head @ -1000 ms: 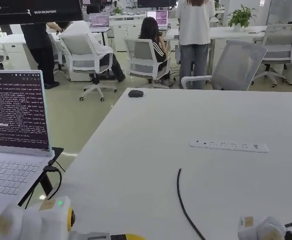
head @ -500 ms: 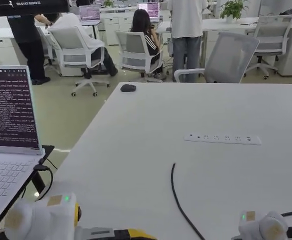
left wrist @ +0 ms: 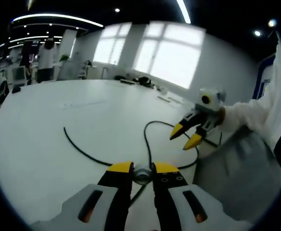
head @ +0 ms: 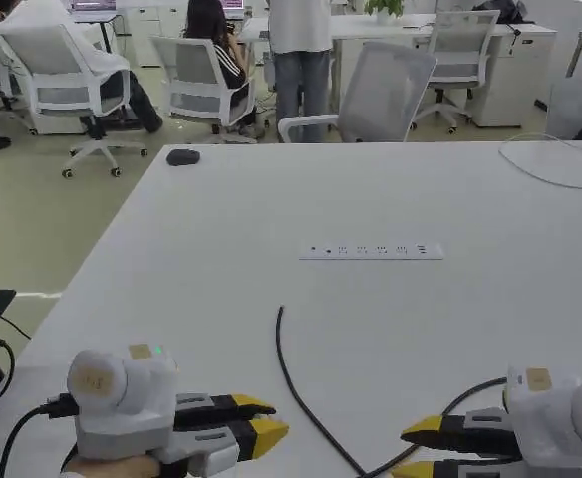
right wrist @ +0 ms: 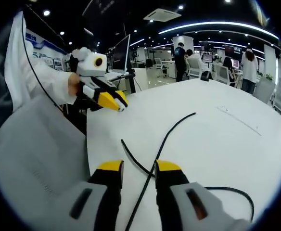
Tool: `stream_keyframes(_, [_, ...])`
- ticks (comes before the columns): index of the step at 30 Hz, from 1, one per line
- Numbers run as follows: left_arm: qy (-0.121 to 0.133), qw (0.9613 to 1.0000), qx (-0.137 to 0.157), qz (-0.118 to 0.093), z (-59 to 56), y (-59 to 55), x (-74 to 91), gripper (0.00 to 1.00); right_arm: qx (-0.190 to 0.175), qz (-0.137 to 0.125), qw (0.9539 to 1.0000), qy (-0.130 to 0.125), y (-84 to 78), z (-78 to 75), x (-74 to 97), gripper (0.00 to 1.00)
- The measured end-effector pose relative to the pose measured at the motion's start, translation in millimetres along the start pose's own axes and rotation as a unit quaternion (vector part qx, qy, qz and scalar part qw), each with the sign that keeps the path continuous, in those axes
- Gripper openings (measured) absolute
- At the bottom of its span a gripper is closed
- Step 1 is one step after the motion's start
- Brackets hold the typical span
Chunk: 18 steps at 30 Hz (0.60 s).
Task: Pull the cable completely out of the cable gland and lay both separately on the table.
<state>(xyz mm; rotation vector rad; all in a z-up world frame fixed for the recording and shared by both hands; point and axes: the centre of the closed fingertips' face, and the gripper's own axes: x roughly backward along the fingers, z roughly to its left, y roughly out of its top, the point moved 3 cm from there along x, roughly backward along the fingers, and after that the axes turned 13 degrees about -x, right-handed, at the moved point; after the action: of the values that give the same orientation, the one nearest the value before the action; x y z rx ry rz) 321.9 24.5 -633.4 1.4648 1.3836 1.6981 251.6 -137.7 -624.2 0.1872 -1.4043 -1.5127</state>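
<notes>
Left gripper [left wrist: 142, 167]: jaws closed on a small silvery cable gland [left wrist: 141, 174], bottom centre of the left gripper view.
Cable gland: pinched only at the yellow jaw tips. The cable [left wrist: 83, 150] seems to run through it, so it is likely not yet pulled out.
Cable: black, lying in loose curves on the white table [head: 421, 189]. In the head view one free end sits near the middle, and the rest runs to the bottom edge between the two grippers.
Right gripper [right wrist: 138, 166]: jaws apart. In its own view the cable passes up through the gap unpinched, and I cannot tell whether the tips are down at cable height.
Risk, gland slips: the grip is shallow on a round, smooth part, so a hard tug could twist it or pop it out of the jaws.
Risk, missed pinch: the cable is thin, and jaws closing above it would shut on nothing.
Risk, slack only: gripping far from the gland would probably straighten the loops rather than slide the cable through.
Risk, snag: a tight seal could bring gland and cable along together.
Risk, layout: the freed cable could fall back across the gland, so the two would not lie apart.
</notes>
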Motion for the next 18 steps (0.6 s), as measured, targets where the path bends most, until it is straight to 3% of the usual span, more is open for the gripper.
stream_keyframes(4, [0.005,0.9996,0.003,0.029,10.0,-24.1,-24.0,0.17,-0.018,-0.029,0.9985,-0.042,0.0,0.4,31.2,0.26])
stream_keyframes(8, [0.010,0.9983,0.004,0.058,14.9,-48.2,-43.2,0.17,-0.034,-0.029,0.9961,-0.076,-10.4,0.5,50.2,0.27])
stream_keyframes(11, [0.015,0.9969,-0.005,0.077,17.5,-60.3,-49.7,0.17,-0.064,-0.046,0.9928,-0.090,-14.1,1.0,60.1,0.28])
stream_keyframes(18, [0.027,0.9940,0.002,0.106,24.3,-83.4,-55.5,0.17,-0.080,-0.054,0.9889,-0.112,-14.2,-3.7,68.0,0.29])
